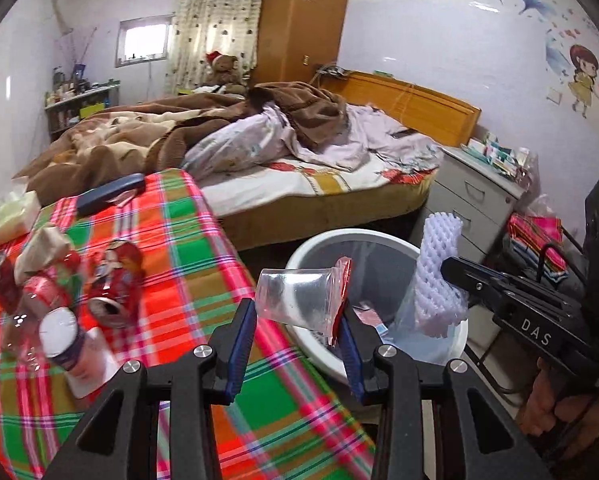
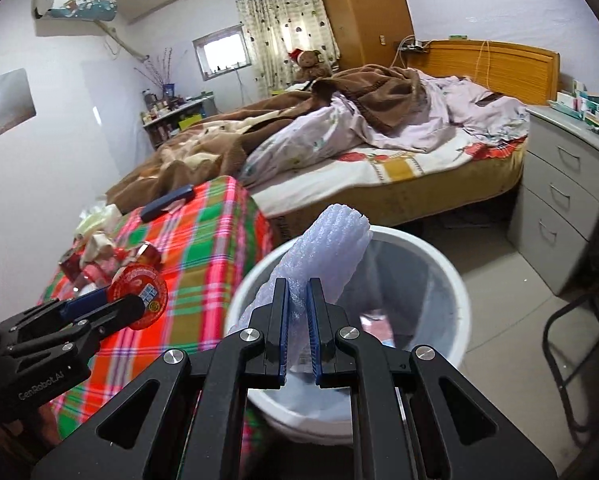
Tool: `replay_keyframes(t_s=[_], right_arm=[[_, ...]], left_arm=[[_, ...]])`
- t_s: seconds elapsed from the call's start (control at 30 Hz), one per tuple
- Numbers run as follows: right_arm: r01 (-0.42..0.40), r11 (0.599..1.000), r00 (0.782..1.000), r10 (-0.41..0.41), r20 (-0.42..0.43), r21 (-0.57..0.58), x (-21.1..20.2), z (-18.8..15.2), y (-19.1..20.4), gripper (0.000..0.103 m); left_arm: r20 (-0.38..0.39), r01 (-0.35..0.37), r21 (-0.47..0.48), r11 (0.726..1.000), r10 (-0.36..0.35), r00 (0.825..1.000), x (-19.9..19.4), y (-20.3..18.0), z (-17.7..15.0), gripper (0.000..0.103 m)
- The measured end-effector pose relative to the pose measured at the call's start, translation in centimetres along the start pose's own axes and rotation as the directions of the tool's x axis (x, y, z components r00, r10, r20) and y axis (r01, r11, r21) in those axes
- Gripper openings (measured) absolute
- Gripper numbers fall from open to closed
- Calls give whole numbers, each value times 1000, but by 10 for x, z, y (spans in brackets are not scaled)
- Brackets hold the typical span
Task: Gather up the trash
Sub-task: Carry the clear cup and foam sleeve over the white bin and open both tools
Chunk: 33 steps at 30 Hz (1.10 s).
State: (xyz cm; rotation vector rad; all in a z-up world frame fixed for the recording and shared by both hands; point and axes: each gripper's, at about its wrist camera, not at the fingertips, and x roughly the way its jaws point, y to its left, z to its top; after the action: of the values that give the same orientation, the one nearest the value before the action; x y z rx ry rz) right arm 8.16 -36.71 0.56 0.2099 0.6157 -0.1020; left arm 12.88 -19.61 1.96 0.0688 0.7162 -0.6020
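1. Tongs, left (image 1: 299,322): clamped on a clear plastic cup (image 1: 295,298), lying sideways between the pads, its red foil lid (image 1: 341,298) peeled back and pressed against the right-hand pad. Cup hangs over the gap between bench edge and bin rim.
2. Tongs, right (image 2: 298,328): jaws together, pinching a white foam net sleeve (image 2: 323,248), which stands up above the bin mouth.
3. Handling, cup: judged very light, thin-walled and springy; a hard squeeze would crumple it, and the smooth wall could slip. Grip across the wall near the rim, as now, seems adequate. Loose foil may snag on a pad at release.
4. Handling, sleeve: judged near weightless, soft and compressible; it flattens fully under the pads and may cling to them when let go. Any point along its length will serve.
5. Appearance: cup transparent, apparently empty; lid red, printed on its face. Sleeve pale, with an open diamond mesh, bent slightly at the pinch.
6. Bin (image 1: 379,236): white, round, plastic-lined, some scraps at the bottom, standing on the floor just beside the bench.
7. Bench (image 1: 203,264): checked cloth; crushed red cans (image 1: 113,284) and other litter remain, not yet collected.
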Motion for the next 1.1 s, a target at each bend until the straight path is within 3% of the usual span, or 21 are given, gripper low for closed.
replay_keyframes(t_s=[0.63, 0.73, 0.83, 0.9, 1.1], right_arm=[[49, 997, 988, -58, -146, -63, 31, -5, -40, 10], [58, 996, 986, -68, -152, -67, 31, -6, -42, 12], [64, 996, 985, -73, -157, -62, 31, -6, -44, 20], [70, 996, 985, -78, -157, -59, 31, -7, -44, 33], [83, 995, 985, -90, -144, -54, 27, -5, -44, 39]], left_arm=[[-82, 89, 34, 995, -86, 993, 57, -39, 6, 41], [-84, 84, 31, 996, -81, 993, 61, -39, 6, 46], [-83, 91, 25, 996, -89, 993, 62, -39, 6, 49], [-86, 91, 26, 996, -88, 992, 62, -40, 5, 49], [-81, 85, 4, 996, -84, 993, 59, -35, 4, 59]])
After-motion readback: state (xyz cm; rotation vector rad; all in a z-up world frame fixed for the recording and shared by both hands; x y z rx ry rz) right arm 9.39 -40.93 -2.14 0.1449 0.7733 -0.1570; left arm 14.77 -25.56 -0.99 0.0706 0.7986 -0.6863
